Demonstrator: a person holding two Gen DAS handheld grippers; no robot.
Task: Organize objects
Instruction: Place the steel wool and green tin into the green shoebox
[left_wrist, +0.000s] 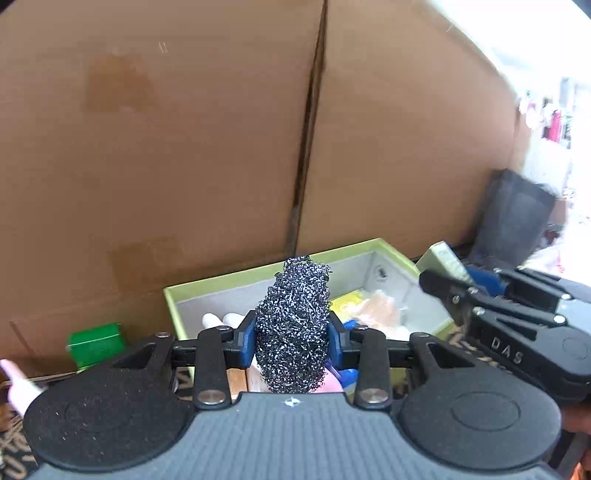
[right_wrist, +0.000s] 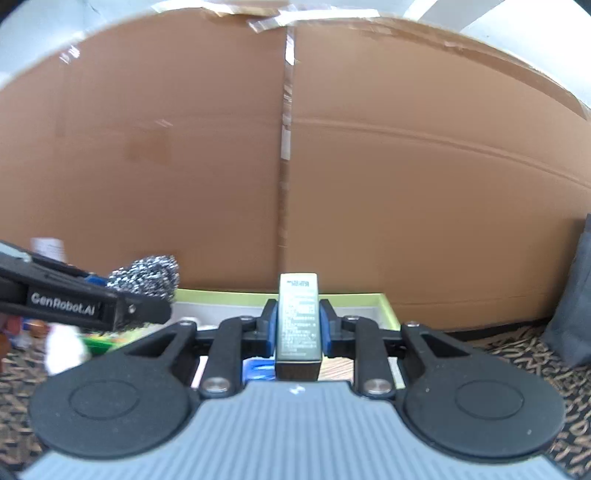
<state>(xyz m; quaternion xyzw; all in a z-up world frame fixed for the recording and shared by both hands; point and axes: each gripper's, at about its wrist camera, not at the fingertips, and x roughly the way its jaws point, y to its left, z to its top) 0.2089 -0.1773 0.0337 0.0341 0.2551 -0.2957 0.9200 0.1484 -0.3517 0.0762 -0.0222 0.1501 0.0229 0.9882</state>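
Steel scourer (left_wrist: 293, 328) pinched in your left tongs (left_wrist: 293, 341), small carton (right_wrist: 298, 321) in your right tongs (right_wrist: 297, 326): carry both over the green-rimmed box (left_wrist: 388, 245) before releasing.

A wiry steel-wool scourer (left_wrist: 293, 328), rough, tangled and glinting, is sitting between the smooth blue plastic pads (left_wrist: 246, 338) of the left gripper (left_wrist: 293, 338), whose matt black plastic links are carrying shiny metal rivets (left_wrist: 211, 396). The right gripper (right_wrist: 297, 325) is pinching a small printed cardboard box (right_wrist: 298, 317) with a faint satin sheen. Behind them, plain matt brown corrugated cardboard (left_wrist: 184, 147) with strips of glossy tape is rising over a smooth green-rimmed, grey-lined tray (left_wrist: 384, 245) and a patterned carpet (right_wrist: 509, 354).
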